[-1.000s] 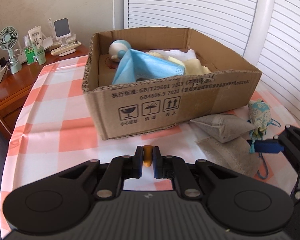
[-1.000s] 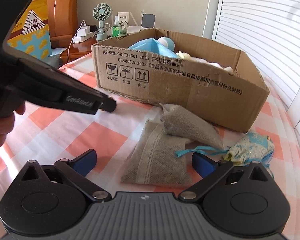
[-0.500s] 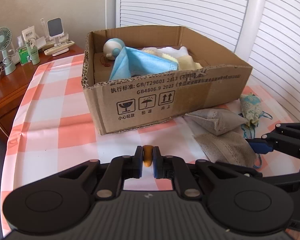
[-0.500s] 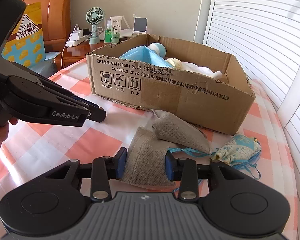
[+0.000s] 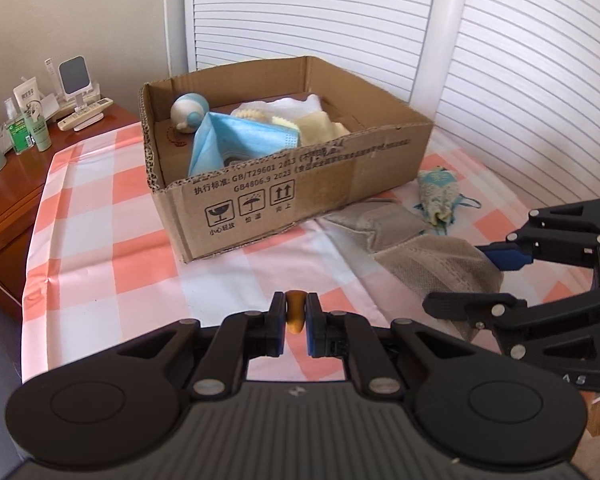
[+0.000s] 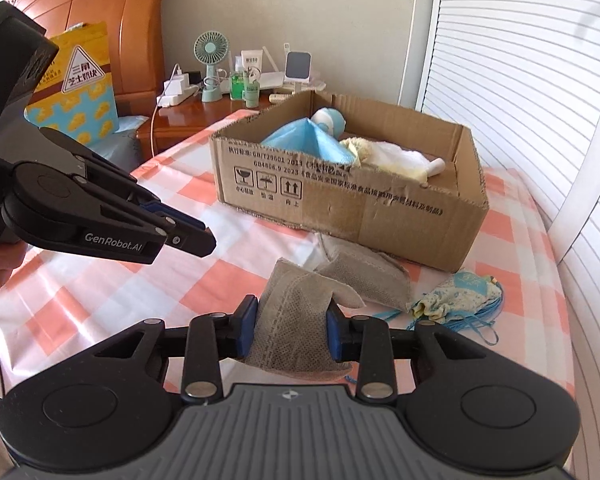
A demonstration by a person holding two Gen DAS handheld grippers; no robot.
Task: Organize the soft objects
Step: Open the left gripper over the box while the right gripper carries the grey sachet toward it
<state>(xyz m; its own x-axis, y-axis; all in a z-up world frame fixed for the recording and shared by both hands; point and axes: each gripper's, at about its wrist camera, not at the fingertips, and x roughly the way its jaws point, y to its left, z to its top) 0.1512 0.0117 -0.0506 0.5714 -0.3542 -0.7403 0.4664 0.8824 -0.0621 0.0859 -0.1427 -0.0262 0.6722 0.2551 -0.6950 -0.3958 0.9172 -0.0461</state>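
Checked cloth point(image 5: 112, 240) covers the table, white shutters point(image 5: 300, 8) behind, a nightstand point(image 6: 188, 120) far left. The box point(image 6: 380, 216) sits mid-table. Right gripper point(image 6: 292, 326) hangs low, clamping a grey pouch point(image 6: 292, 320). Left gripper point(image 5: 295, 328), level, jaws nearly closed on an orange nub point(image 5: 295, 312).

Black tool point(image 6: 292, 330), blue pads point(image 6: 247, 326), silver screws

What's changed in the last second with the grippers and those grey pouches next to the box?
The right gripper went from open to clamped on the nearer grey pouch and has begun lifting its front end off the checked cloth. The left gripper stayed shut. The other grey pouch, the floral pouch and the cardboard box kept their places.
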